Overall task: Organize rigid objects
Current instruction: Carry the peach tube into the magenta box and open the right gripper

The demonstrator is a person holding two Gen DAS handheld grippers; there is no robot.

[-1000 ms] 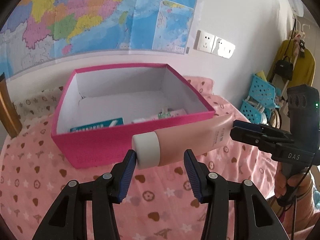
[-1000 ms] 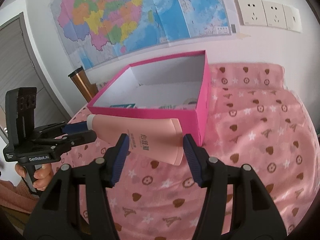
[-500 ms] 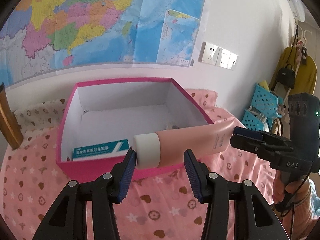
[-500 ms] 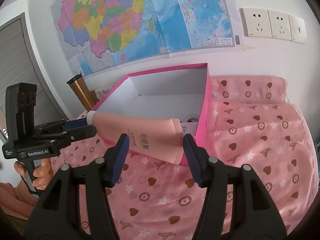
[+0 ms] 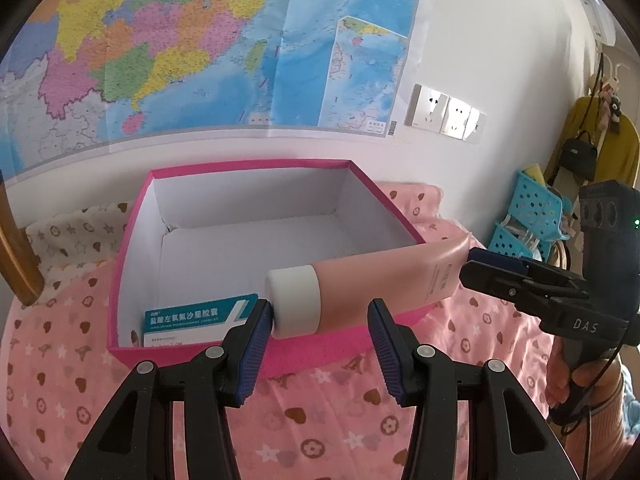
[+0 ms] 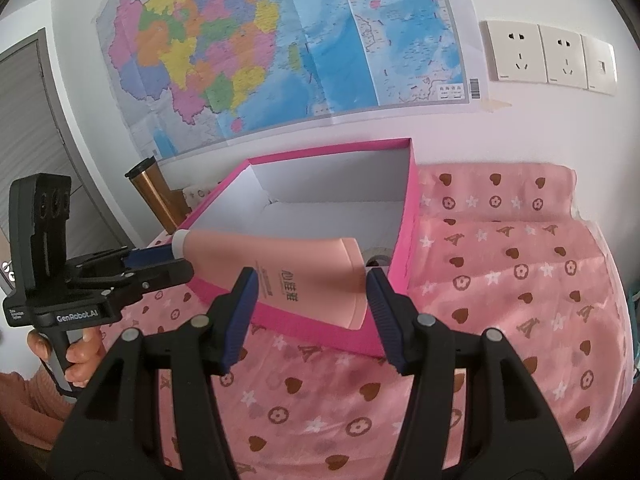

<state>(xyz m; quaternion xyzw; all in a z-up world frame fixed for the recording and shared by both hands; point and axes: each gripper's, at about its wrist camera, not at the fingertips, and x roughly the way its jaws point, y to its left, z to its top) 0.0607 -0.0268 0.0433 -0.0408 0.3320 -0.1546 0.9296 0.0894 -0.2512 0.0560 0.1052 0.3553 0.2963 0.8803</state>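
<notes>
Left wrist view: the pink tube (image 5: 376, 280) hangs over the box's (image 5: 132, 216) front rim. The left hand-held gripper (image 5: 320, 320) is spread, only its left pad against the white cap (image 5: 294, 300). The right hand-held gripper (image 6: 308, 300) grasps the tube's flat end.

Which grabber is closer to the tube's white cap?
Left. The left gripper straddles the white cap; the right gripper holds the pink tube at its flat far end.

White wall (image 6: 520, 128), taped map (image 6: 280, 48), sockets (image 6: 548, 58), pink patterned bedcover (image 6: 520, 280)
</notes>
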